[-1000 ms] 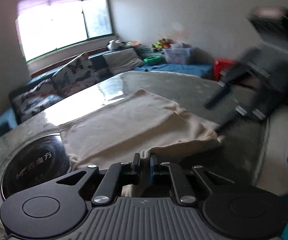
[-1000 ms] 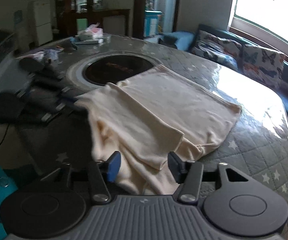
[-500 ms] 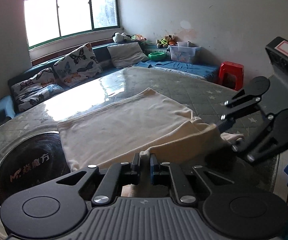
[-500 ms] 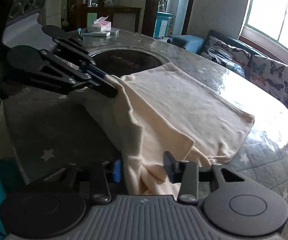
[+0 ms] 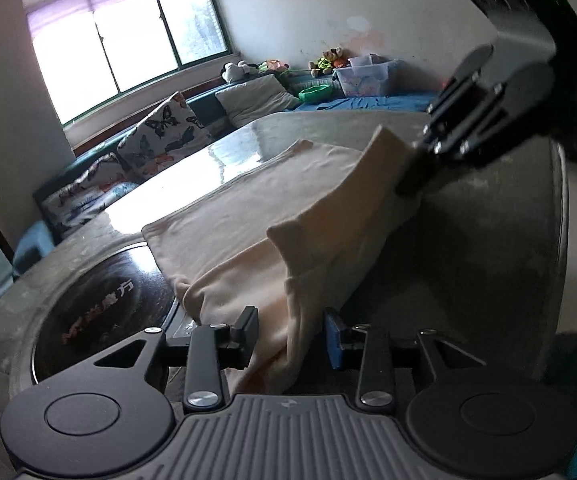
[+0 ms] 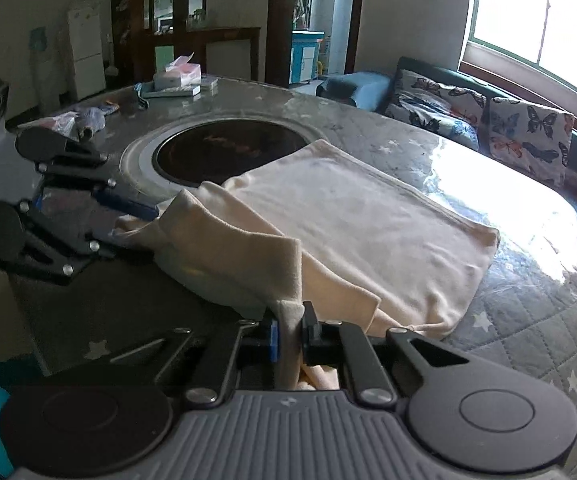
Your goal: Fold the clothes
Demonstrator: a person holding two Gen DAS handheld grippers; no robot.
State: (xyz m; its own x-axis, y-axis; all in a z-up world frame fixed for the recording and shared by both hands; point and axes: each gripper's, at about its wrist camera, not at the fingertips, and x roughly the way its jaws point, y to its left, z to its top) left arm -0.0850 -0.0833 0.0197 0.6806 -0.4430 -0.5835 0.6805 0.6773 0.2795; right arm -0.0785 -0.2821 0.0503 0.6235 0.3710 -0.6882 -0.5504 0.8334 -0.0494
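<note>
A cream garment lies on the round quilted table, partly folded; it also shows in the right wrist view. My left gripper has its jaws open with the near fold of cloth hanging loosely between them; it shows at the left in the right wrist view. My right gripper is shut on the garment's near edge and lifts it slightly; in the left wrist view it is at the upper right, pinching a raised corner.
A black round hotplate inset sits in the table's middle, beside the garment. A tissue box and small items lie at the far side. A sofa with butterfly cushions runs under the window. The table's edge is close in front of me.
My left gripper has opened from shut on the cloth. My right gripper has shut on the garment's edge and lifted it, raising a fold between the two grippers.
</note>
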